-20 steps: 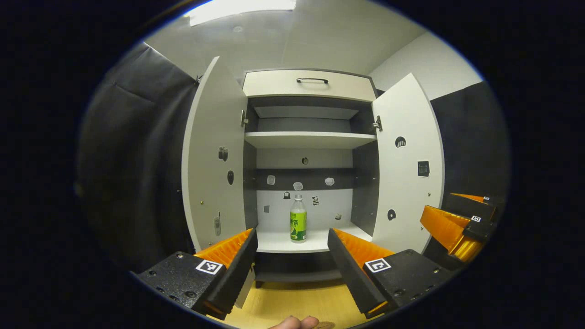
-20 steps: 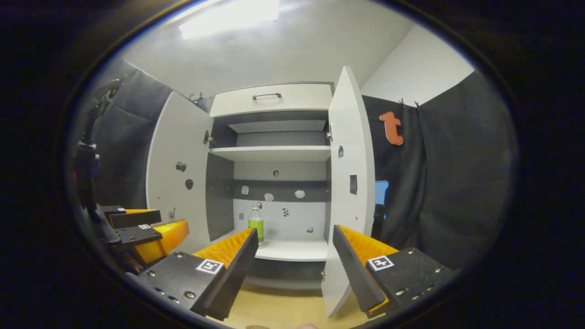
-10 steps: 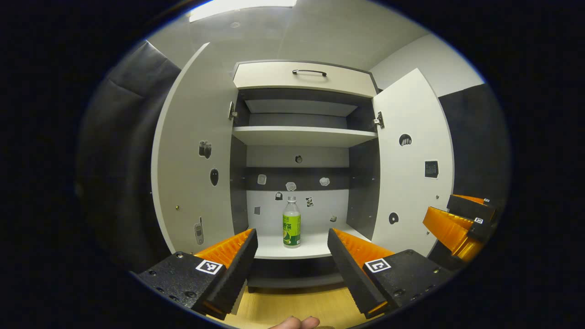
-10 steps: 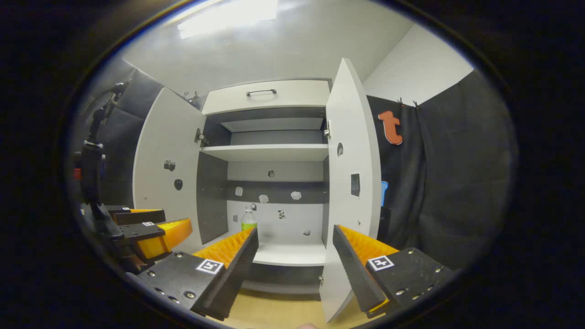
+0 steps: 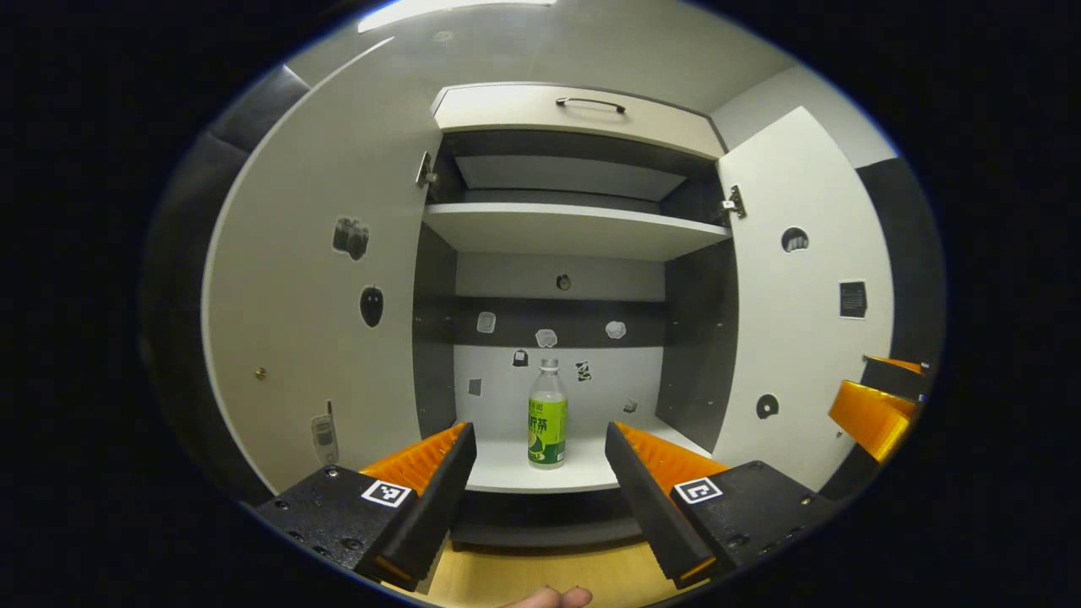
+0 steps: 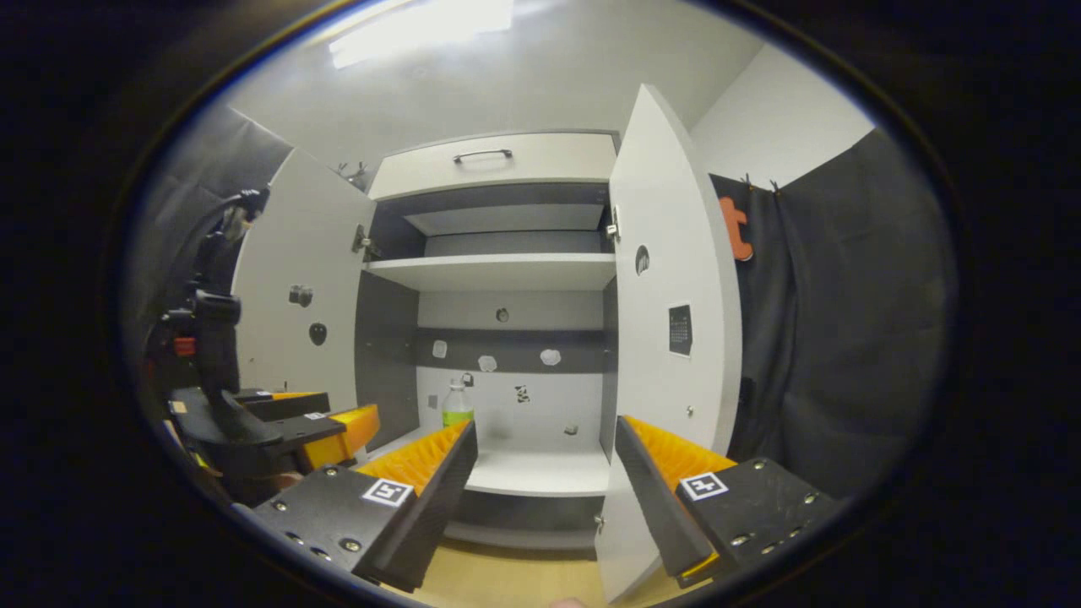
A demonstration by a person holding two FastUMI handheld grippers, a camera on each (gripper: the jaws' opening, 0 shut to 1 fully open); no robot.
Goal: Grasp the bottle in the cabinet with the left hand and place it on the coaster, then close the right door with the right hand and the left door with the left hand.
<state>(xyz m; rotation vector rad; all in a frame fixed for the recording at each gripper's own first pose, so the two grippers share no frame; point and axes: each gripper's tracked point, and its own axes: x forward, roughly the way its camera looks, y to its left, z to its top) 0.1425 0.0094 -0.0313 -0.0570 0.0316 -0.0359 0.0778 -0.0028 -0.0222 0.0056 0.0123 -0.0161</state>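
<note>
Both sets of jaws are spread wide and pinch nothing: the left gripper [image 5: 535, 473] has its fingers parted on either side of the line to the bottle [image 5: 547, 418], with clear space between them and it, and the right gripper [image 6: 540, 473] is likewise parted and empty. The bottle stands upright on the lower shelf [image 5: 540, 473] of the cabinet [image 5: 574, 110], near the shelf's front edge and apart from both side walls. By that, the first step is not yet done: no grasp has been made and the bottle has not left the cabinet. The coaster cannot be made out in either view. Outward from the shelf, the left door [image 5: 321, 279] and the right door [image 5: 802, 312] both stand fully open, so both closings are left too. In the right gripper view the right door [image 6: 671, 338] hangs just beyond that gripper's fingers.
</note>
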